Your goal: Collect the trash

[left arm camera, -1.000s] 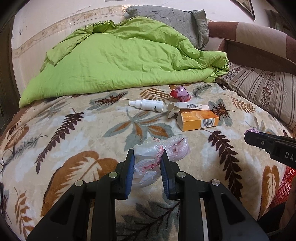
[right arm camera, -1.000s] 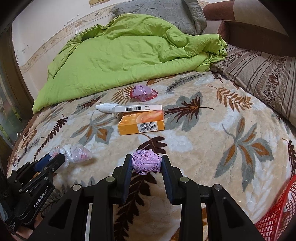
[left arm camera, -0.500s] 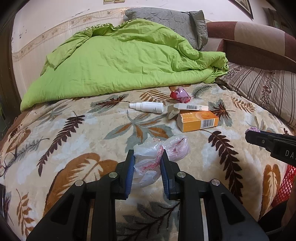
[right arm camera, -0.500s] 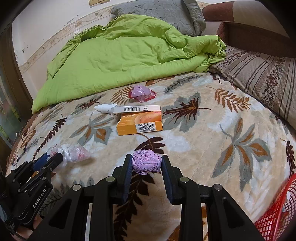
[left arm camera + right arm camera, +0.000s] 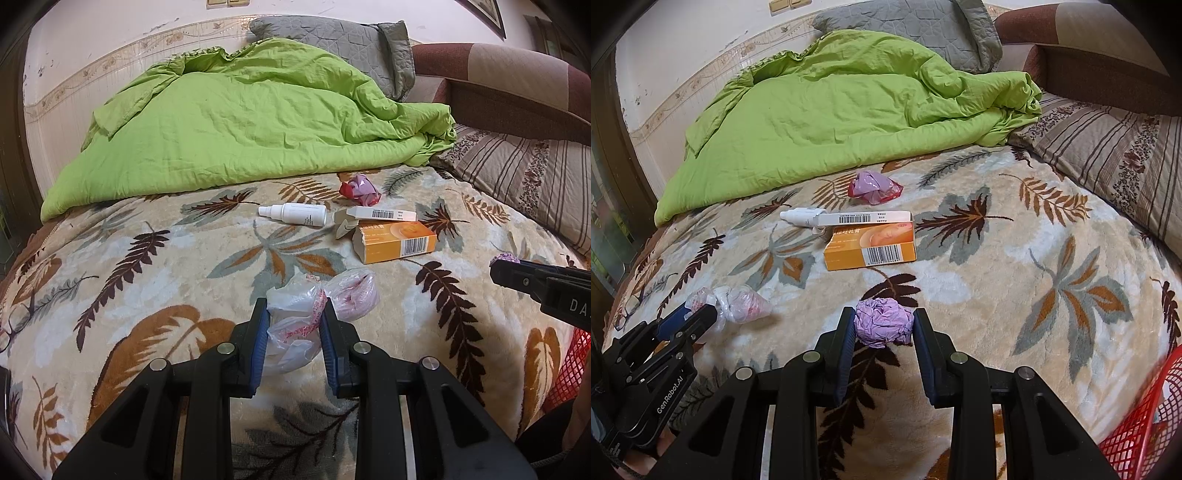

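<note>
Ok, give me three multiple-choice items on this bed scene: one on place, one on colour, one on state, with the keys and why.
1. Where does the red mesh basket sit?
A. on the green duvet
B. at the bed's near right edge
C. beside the spray bottle

2. What colour is the crumpled paper wad between the right tongs?
A. purple
B. orange
C. white

3. What do the left tongs hold?
A. nothing
B. the orange carton
C. the clear plastic bag

Key: B, the basket peeks in at the right wrist view's lower right corner; A, the wad is lilac-purple; C, both blue pads press the bag.
</note>
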The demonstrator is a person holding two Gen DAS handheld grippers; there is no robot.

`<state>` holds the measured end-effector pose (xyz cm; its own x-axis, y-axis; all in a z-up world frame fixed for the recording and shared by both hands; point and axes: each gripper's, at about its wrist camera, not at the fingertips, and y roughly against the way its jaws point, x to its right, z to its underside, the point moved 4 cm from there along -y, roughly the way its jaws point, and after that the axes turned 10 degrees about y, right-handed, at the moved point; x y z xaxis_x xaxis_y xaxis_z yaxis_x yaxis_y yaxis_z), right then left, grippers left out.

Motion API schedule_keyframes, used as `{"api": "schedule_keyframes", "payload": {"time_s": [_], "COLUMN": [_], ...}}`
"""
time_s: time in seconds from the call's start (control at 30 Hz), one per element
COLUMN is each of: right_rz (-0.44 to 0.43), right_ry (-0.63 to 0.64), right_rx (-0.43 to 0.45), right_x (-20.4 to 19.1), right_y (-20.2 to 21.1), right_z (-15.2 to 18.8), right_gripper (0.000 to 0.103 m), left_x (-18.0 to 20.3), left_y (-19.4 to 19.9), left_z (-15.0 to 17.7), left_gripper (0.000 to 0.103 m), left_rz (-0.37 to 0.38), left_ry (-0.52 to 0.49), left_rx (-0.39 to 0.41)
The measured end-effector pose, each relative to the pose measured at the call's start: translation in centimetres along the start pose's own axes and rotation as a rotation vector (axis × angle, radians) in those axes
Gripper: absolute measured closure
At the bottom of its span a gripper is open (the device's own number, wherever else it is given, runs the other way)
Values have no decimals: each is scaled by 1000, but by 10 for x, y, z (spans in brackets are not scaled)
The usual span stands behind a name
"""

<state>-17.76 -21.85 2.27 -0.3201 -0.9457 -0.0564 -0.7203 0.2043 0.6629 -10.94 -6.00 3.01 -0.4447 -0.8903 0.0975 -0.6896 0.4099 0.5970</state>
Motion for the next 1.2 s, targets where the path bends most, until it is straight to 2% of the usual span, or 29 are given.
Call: {"api": "schedule_keyframes", "payload": {"time_s": [0.37, 0.53, 0.73, 0.83, 0.93, 1.2], "right_rz": [1, -25, -46, -35, 12, 176], "right_ry": [-3, -70, -146, -206, -251, -461], "right_rx": [2, 17, 29, 49, 69, 142], "right_x": [1, 12, 36, 60, 87, 187], "right_y": [0, 16, 61, 88, 118, 193], "right_z": [0, 0, 20, 32, 47, 98], "right_gripper": [69, 69, 69, 69, 70, 69], "left_x": [1, 6, 33, 55, 86, 200], "left_y": [2, 7, 26, 36, 51, 91], "left_z": [-1, -5, -11, -16, -22, -21], "left_gripper": [78, 78, 78, 78, 78, 78], "left_rz": [8, 82, 172, 244, 314, 531], "left_ry": [2, 0, -52, -63, -99, -253], "left_rx": [1, -12, 1, -17, -12, -43]}}
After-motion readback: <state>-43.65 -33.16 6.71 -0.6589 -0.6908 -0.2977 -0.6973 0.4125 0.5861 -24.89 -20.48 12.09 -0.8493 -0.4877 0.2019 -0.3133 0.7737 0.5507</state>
